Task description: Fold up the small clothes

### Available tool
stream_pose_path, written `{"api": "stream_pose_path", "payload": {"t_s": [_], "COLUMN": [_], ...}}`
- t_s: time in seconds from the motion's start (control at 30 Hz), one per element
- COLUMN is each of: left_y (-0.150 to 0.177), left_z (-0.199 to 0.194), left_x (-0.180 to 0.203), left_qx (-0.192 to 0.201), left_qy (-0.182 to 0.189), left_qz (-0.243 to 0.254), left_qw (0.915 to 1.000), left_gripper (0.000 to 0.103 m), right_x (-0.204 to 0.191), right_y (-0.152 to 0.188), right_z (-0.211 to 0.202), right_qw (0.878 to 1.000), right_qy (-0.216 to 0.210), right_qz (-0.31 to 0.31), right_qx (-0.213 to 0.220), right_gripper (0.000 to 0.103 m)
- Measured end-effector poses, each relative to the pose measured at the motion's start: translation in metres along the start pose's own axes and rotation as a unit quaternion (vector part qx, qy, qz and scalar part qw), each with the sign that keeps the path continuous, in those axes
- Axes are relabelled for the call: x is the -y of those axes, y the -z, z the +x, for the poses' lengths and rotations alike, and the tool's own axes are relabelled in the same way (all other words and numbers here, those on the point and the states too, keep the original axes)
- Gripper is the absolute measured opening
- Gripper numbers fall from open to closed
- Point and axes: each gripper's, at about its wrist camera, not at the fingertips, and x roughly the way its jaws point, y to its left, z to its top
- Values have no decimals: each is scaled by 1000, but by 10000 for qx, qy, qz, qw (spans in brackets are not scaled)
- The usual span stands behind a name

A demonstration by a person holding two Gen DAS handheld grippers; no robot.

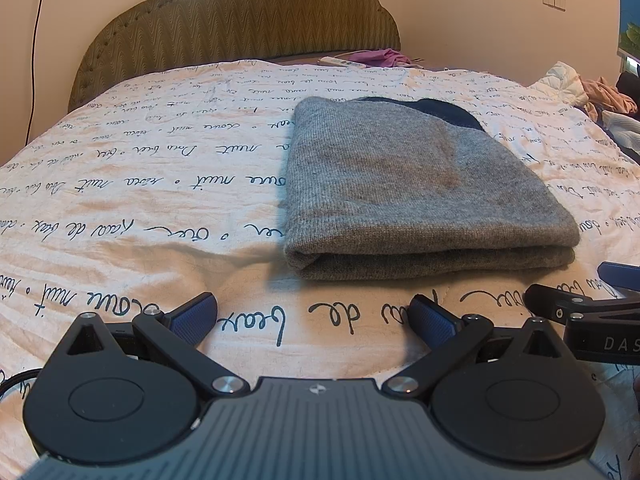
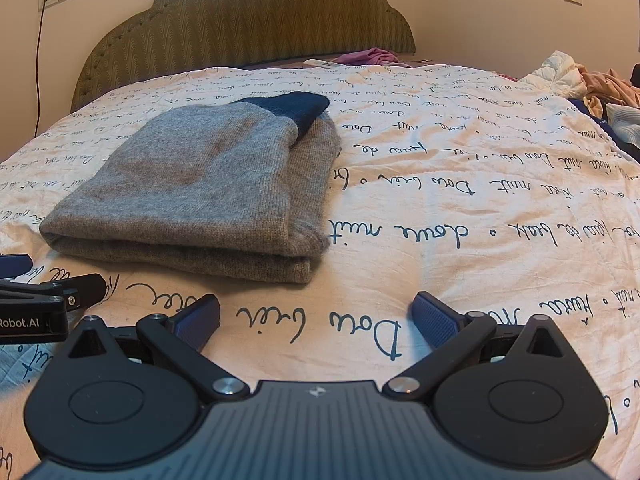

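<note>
A grey knit garment [image 1: 420, 192] with a dark blue part at its far end lies folded into a thick rectangle on the bed; it also shows in the right wrist view [image 2: 200, 184]. My left gripper [image 1: 314, 316] is open and empty, just short of the garment's near folded edge, to its left. My right gripper [image 2: 316, 318] is open and empty, near the garment's front right corner. The right gripper's fingers [image 1: 576, 304] show at the right edge of the left wrist view, and the left gripper's fingers [image 2: 60, 288] at the left edge of the right wrist view.
The bed has a white cover [image 1: 140, 200] printed with script. A padded headboard [image 1: 240, 20] stands at the back. A pile of clothes [image 2: 592, 88] lies at the far right, with a pink cloth [image 2: 368, 56] and a remote [image 2: 322, 64] near the headboard.
</note>
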Motion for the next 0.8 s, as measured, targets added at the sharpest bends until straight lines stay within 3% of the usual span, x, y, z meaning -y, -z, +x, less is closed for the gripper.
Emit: {"api": "stream_pose_path", "payload": {"t_s": [0.8], "left_y": [-4], "left_z": [0], "left_x": [1], "left_qx": [-123], "left_qy": [-4], "left_qz": [-68], "left_qw": [9999], "left_gripper": [103], "right_x": [0], "right_y": [0], "right_z": [0], "right_qw": [10000], "right_qy": [-1], "right_qz": [3], "right_qx": [3], "right_gripper": [103]}}
